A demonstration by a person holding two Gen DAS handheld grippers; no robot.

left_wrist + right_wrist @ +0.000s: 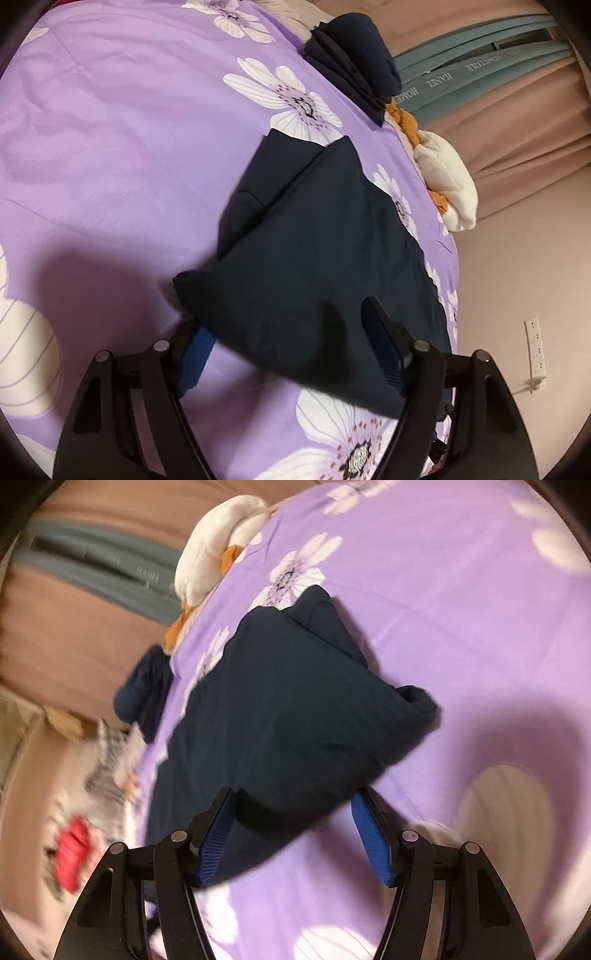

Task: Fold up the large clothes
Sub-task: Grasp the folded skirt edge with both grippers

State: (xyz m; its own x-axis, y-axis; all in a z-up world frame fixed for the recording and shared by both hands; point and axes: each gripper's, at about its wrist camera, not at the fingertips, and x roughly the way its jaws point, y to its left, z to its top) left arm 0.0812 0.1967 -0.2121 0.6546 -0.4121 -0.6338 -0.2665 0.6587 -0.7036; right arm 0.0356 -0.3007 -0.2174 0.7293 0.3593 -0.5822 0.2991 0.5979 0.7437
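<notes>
— Now, how is the dark garment (310, 258) seen to lie?

— It is spread, partly folded, on the purple flowered bedsheet (122, 122), close to the bed's edge that faces the curtain. The cloth is matte navy, soft and thick, doubled into a rough wedge with a rounded, puffy corner.

— And the left gripper (291, 354)?

— Its black jaws are held apart, and the garment's near edge is seen between them; whether the ribbed blue pads (195, 362) press on the cloth cannot be told for certain, since one pad is partly covered by the fabric.

— The right gripper (295, 834)?

— Its jaws are likewise spread, with a bulging fold of the garment lying between the textured blue pads (216, 840). A gap is seen at the right pad, so no clamping is shown.

— What else is carried at that edge?

— A second folded dark bundle (354, 62) is set at the far corner, and a plump white plush toy (450, 177) with orange parts is lodged along the same edge. The sheet is smooth, faintly creased, printed with large white daisies.
</notes>
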